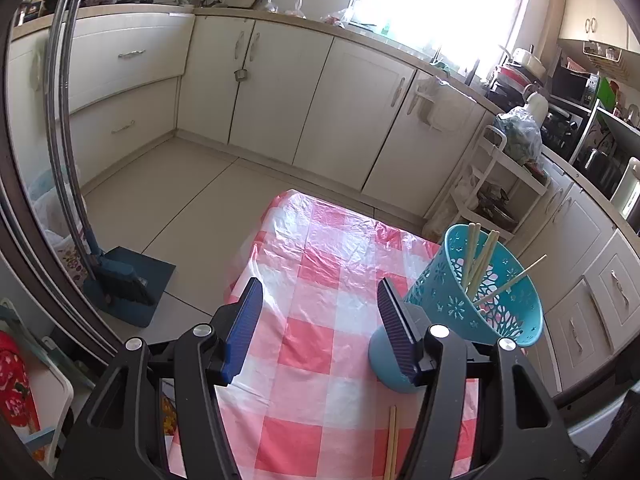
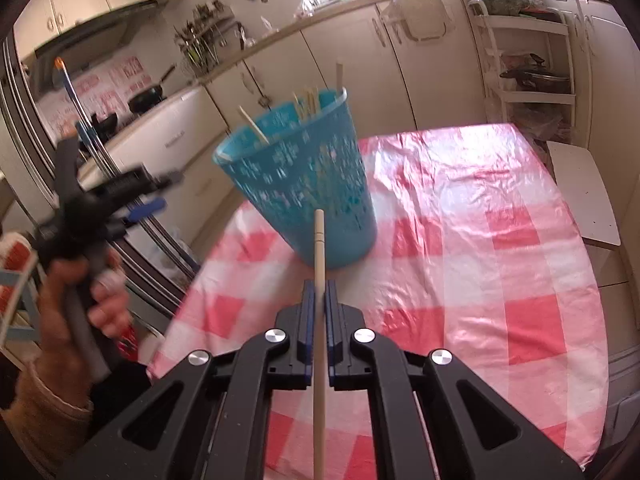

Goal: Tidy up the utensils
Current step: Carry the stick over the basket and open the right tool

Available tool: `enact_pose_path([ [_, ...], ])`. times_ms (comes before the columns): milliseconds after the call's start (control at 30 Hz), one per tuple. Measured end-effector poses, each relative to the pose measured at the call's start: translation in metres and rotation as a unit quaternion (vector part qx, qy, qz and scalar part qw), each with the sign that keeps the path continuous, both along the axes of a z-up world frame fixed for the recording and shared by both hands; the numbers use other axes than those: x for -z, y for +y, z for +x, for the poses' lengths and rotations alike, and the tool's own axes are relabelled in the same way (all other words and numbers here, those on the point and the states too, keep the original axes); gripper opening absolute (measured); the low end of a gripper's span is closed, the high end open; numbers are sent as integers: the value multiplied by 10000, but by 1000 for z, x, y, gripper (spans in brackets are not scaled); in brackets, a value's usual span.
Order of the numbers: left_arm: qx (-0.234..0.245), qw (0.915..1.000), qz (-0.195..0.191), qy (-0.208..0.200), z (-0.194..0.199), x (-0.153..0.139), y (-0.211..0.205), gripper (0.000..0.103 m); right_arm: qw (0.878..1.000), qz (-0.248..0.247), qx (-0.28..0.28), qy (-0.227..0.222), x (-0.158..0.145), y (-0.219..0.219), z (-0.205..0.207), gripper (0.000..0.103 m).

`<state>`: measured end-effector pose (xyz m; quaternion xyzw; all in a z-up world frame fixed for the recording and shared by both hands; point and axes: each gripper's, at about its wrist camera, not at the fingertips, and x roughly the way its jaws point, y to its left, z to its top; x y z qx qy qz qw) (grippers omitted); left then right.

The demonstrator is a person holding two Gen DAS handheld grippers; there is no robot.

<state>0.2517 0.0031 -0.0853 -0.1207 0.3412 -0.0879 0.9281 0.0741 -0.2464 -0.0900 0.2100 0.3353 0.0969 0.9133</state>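
**Operator:** What is your reading, starting from the left?

**Guide:** Your left gripper is released: its jaws stand apart with nothing between them, over the checked table. The teal basket stands just to its right, touching or nearly touching the right pad, with several chopsticks already inside. Two loose chopsticks lie on the table near that gripper.

**Operator:** And the right side?

**Guide:** Your right gripper is clenched on one chopstick. Its long axis runs straight forward along the fingers, with the tip pointing at the basket directly ahead. The tip sits below the rim, against the basket's side wall.

**Operator:** What does the next move depend on?

**Guide:** In my judgement, you must raise the tip above the rim before advancing. The right hand carries the piece; the left stands nearer the basket and can steady it.
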Motion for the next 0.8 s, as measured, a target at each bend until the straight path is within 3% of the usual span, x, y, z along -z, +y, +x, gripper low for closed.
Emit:
enact_pose_path([
  [167, 2, 10000, 25, -12, -1, 1, -2, 57, 9937, 430, 51, -1038, -74, -2, 9, 6],
  [367, 5, 9999, 123, -62, -2, 1, -5, 58, 9744, 7, 296, -2229, -143, 20, 68, 6],
  [533, 22, 9994, 277, -213, -6, -4, -10, 61, 9599, -620, 1054, -2522, -139, 31, 121, 6],
  [800, 157, 9984, 428, -349, -11, -10, -19, 66, 9612, -1026, 1291, -2211, -92, 32, 139, 6],
])
